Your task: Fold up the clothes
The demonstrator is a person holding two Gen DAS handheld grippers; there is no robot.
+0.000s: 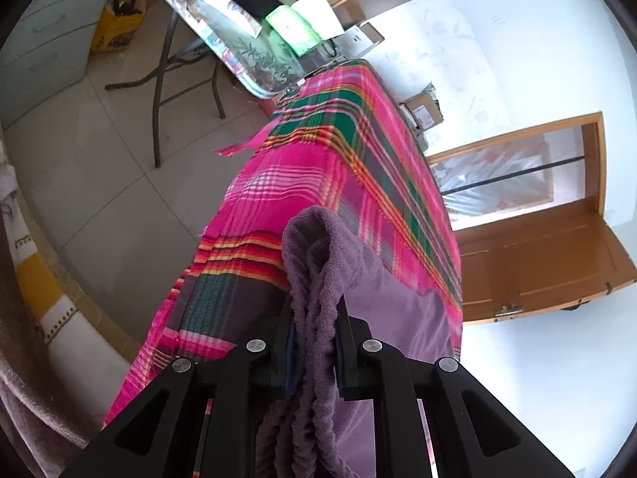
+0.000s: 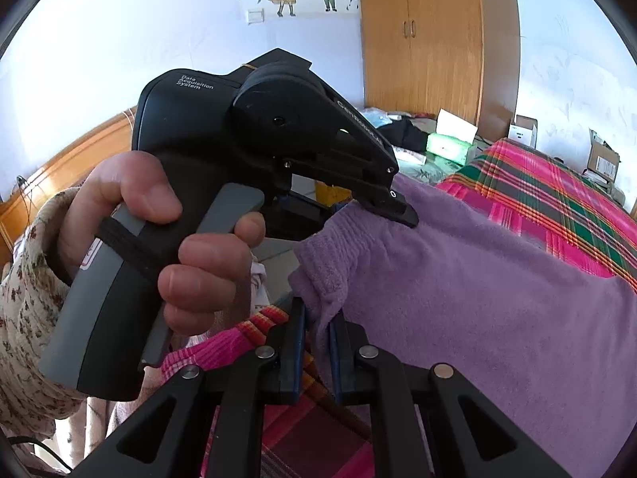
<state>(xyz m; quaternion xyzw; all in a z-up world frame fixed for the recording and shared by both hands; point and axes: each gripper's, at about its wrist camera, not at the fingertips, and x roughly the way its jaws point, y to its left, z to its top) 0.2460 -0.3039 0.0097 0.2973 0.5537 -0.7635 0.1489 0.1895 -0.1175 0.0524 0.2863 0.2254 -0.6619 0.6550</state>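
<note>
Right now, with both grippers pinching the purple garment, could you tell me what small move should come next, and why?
Probably carry the pinched edge forward over the rest of the purple garment and lay it down. The left gripper and right gripper are each shut on bunched fabric, close beside each other, while the rest of it lies spread on the plaid cloth.

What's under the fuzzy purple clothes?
Under the purple garment lies a pink plaid cloth, spread over something. What that cloth covers is hidden. Both grippers, left and right, pinch the garment's edge.
</note>
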